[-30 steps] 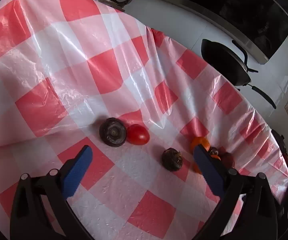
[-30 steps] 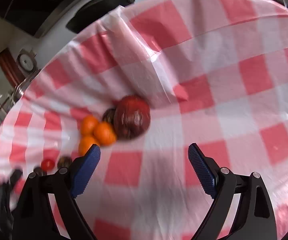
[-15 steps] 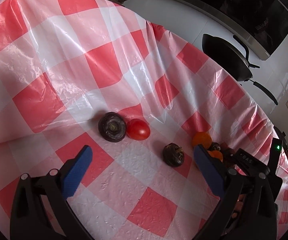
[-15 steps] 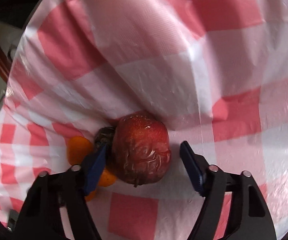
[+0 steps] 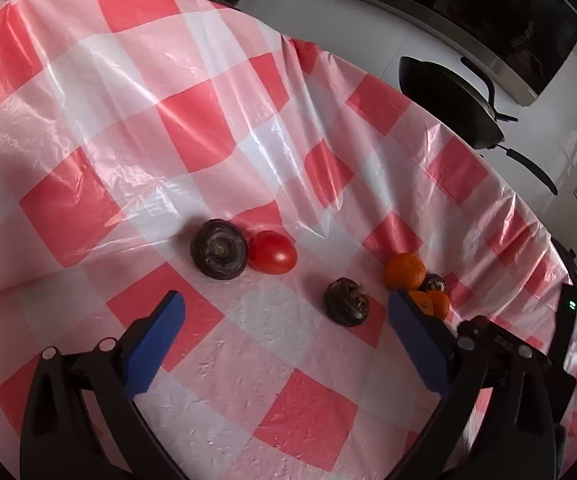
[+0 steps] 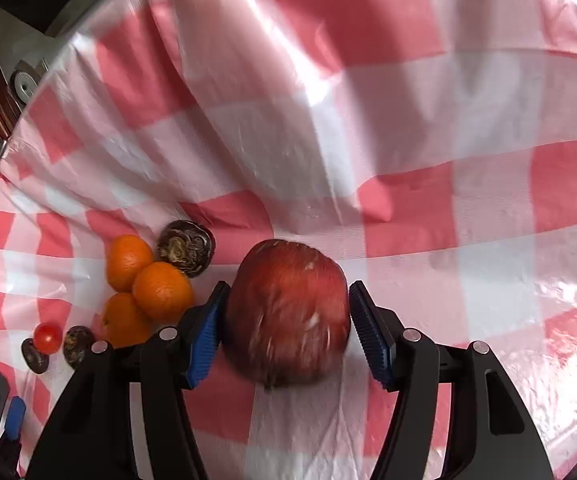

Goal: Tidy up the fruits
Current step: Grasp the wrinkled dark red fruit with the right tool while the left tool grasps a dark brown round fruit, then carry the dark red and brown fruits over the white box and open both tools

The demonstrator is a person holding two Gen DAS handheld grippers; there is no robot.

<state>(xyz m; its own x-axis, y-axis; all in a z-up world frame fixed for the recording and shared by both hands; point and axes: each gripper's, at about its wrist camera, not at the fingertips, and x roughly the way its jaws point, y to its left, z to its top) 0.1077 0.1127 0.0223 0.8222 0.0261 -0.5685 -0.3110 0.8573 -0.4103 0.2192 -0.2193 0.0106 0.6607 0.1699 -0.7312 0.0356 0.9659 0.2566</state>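
Clamping now: right gripper [image 6: 286, 330] has its blue pads [image 6: 204, 332] pressed on both flanks of the big red apple [image 6: 288, 312]. A second ago the jaws stood wide with the apple well ahead of them; half a second ago they straddled it with gaps either side. They closed early in that second; over the last half second the width has held steady. The apple sits on the red-and-white checked tablecloth [image 6: 368, 120], low in the right wrist view, its surface motion-blurred.

To the apple's left lie three oranges [image 6: 162, 292] bunched together, touching one another, with a dark wrinkled fruit [image 6: 186, 248] just behind them. A second ago the apple was touching that cluster; now it sits apart from it, beside the nearest orange. Further left: a small red tomato [image 6: 47, 337] between two more dark fruits.

Left gripper [image 5: 284, 340] hangs spread wide with nothing between the fingers, and its view matches the earlier one closely. Ahead of it a dark round fruit [image 5: 219, 249] touches the tomato [image 5: 272, 253]; another dark fruit [image 5: 347, 301] lies apart to the right, near the oranges [image 5: 405, 271]. The right gripper's black body [image 5: 504, 344] now shows at the right edge, absent a second ago. A black pan [image 5: 448, 100] sits on the white counter beyond the cloth.
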